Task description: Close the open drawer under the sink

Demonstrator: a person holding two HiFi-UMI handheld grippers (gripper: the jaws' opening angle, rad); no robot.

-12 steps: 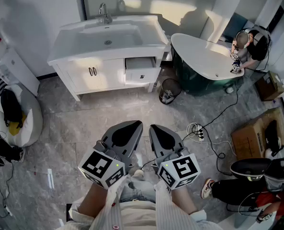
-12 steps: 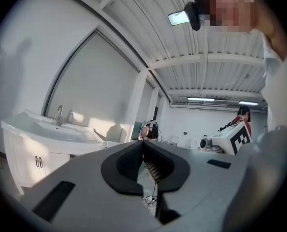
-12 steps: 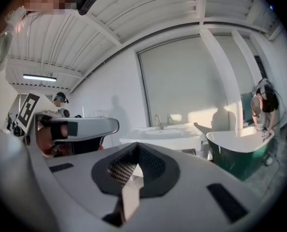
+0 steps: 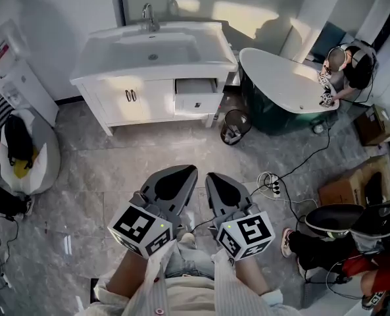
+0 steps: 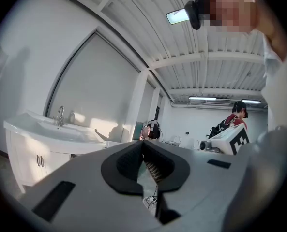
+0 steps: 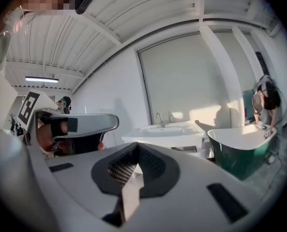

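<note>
Left gripper (image 4: 182, 172) and right gripper (image 4: 215, 178) side by side up near, both pinched together, empty. Drawer (image 4: 196, 95) under the far sink (image 4: 152, 50) hangs open, well apart.

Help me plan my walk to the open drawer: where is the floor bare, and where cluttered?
The grey floor in front of the white cabinet is bare right up to the open drawer. Crowded on the right: a bin beside the bathtub, then a power strip. A white beanbag borders the bare stretch on the left.
</note>
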